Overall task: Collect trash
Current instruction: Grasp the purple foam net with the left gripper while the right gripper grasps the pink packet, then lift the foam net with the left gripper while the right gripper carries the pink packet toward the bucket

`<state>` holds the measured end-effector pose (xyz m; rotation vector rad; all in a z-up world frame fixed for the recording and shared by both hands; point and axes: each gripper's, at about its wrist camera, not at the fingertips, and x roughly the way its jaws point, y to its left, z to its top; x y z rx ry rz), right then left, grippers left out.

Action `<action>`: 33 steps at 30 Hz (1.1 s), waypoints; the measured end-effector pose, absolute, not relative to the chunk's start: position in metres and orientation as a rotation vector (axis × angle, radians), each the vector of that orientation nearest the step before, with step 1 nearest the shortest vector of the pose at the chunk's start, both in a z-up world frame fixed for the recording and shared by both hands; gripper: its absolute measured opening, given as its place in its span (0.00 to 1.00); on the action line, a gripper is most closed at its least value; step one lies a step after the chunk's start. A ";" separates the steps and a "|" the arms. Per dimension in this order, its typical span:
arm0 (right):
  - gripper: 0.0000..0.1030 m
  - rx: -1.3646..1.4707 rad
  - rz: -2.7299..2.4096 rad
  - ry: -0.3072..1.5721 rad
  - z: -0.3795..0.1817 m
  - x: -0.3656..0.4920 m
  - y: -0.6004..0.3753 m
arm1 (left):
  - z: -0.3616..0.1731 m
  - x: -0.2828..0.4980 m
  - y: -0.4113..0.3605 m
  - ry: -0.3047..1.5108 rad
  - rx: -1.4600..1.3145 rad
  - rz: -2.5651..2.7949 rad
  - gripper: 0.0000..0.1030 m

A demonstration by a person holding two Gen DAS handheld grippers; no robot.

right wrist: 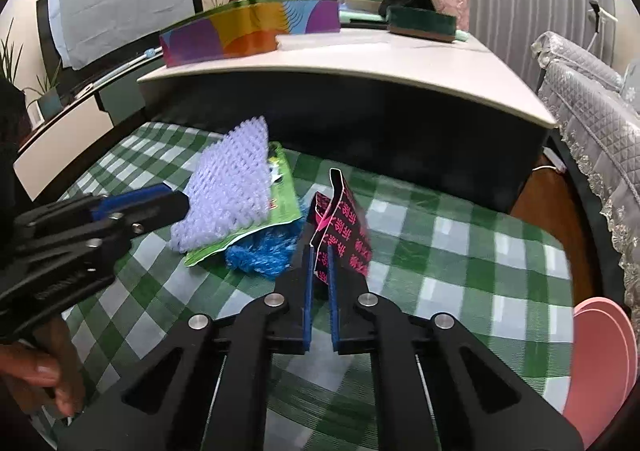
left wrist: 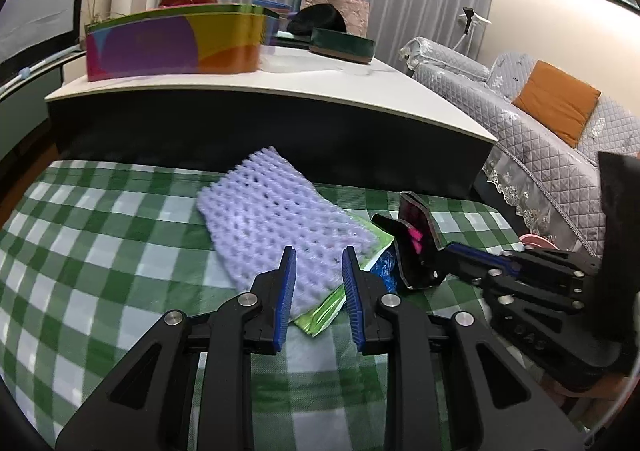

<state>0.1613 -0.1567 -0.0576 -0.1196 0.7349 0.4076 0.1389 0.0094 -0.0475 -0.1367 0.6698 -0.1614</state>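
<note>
Right gripper [right wrist: 319, 251] — clamped on black wrapper [right wrist: 346, 227]; left gripper [left wrist: 319, 253] agape.

Foam net sleeve [left wrist: 280, 219]: pale lilac, open mesh, lying flat on top of the pile. Beneath it: a green foil wrapper [right wrist: 280, 207], flattened, with its edges protruding. Under the wrapper's near edge: a crumpled blue plastic bag [right wrist: 260, 255]. Just beside the pile: a black packet with pink characters [right wrist: 344, 231], upright and creased.
</note>
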 end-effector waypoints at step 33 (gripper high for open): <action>0.01 -0.009 0.333 0.681 -0.031 0.147 -0.206 | -0.038 0.149 -0.001 0.704 -0.112 -0.149 0.08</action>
